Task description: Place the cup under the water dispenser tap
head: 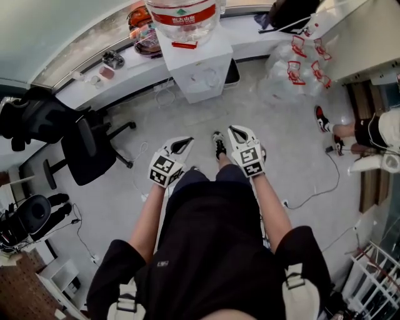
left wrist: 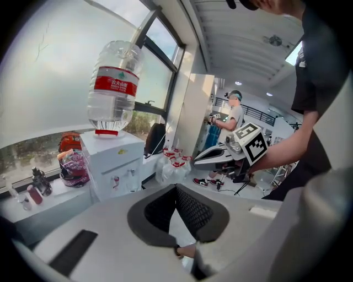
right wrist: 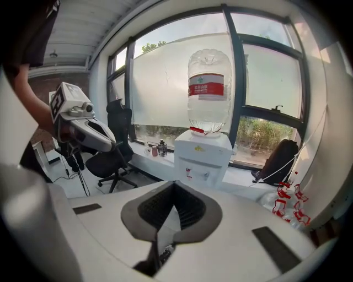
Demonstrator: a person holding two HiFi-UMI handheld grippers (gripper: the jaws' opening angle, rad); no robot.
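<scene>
While the person [head: 212, 250] in black stands facing the window wall, the pale floor [head: 281, 144] fills most of the head view. The long white sill [head: 81, 90] curves along the top of that view. At top centre the white water dispenser [head: 200, 69] stands against the sill, with a big clear water bottle [head: 185, 15], red-labelled, upended on it. Its small taps [right wrist: 190, 175] show on the front panel in the right gripper view. A black office chair [head: 87, 147] sits at the left of the head view, and a heap of clear bags with red handles [head: 300, 62] lies at the upper right, beside the dispenser. Near the middle of the head view the left gripper [head: 185, 142] and the right gripper [head: 234, 130] are held side by side. They are a little apart from each other and point toward the dispenser, well short of it. Each gripper's own view shows its dark ribbed pads meeting at the tips with nothing between them, so both are closed and empty. On the sill at upper left, well away from the taps and from both grippers, sits a small pinkish container [head: 106, 72]. It may be the cup, but it is too small to tell. A small dark item [head: 113, 59] stands just beside it.
</scene>
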